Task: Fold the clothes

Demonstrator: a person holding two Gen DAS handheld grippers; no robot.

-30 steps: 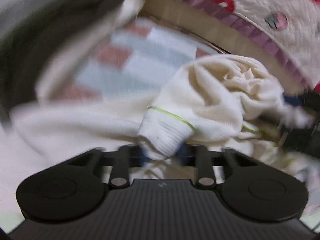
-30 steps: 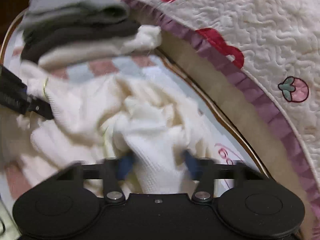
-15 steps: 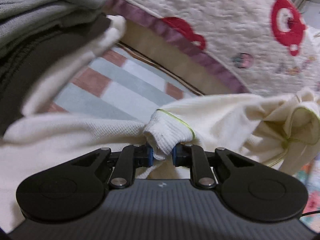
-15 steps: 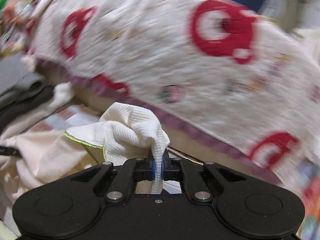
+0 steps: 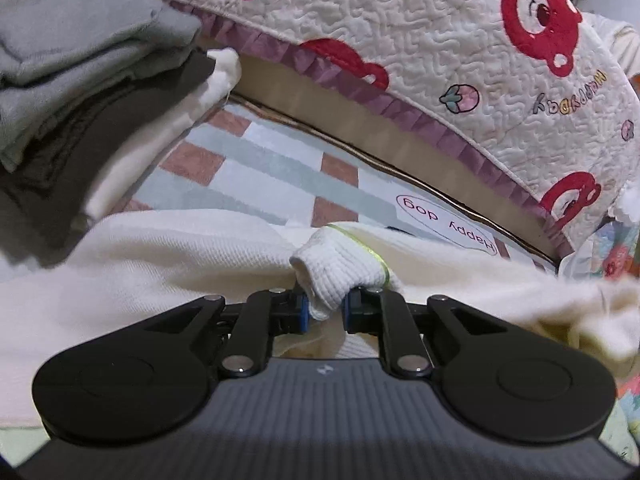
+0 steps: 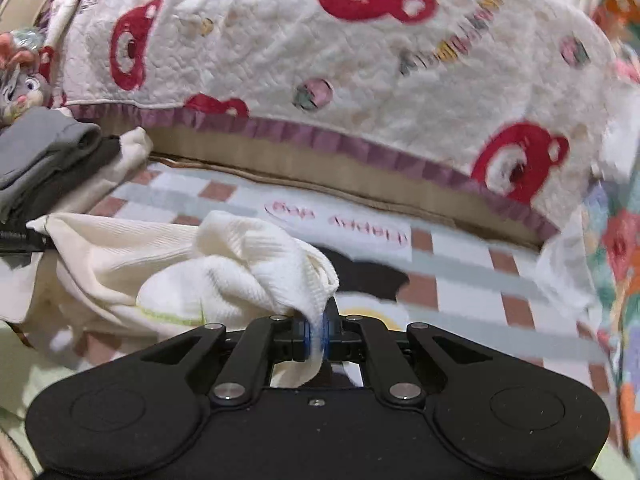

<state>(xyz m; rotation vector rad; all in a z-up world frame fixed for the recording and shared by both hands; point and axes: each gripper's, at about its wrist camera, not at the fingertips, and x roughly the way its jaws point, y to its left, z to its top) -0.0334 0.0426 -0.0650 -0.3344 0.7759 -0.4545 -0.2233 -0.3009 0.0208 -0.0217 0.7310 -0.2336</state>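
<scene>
Left gripper (image 5: 325, 312) pinches the ribbed cuff (image 5: 340, 276) of the cream sweater (image 5: 168, 264); right gripper (image 6: 316, 338) has its jaws pressed tight on another ribbed end. The garment hangs between them over the checked mat (image 5: 256, 168). Advised: draw it taut and level before laying flat. Folded stack (image 5: 80, 64) crowds the left; quilted blanket (image 5: 440, 40) borders behind.

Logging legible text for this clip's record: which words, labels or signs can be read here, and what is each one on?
"Happy dog", upside down, inside an oval outline on the checked mat in the left wrist view.
The same words in the right wrist view: too blurred to read.
Coloured lettering on the bear-print quilt, beside a strawberry motif: upside down, not readable.
Small mark on the left gripper body: a logo, no letters.
</scene>
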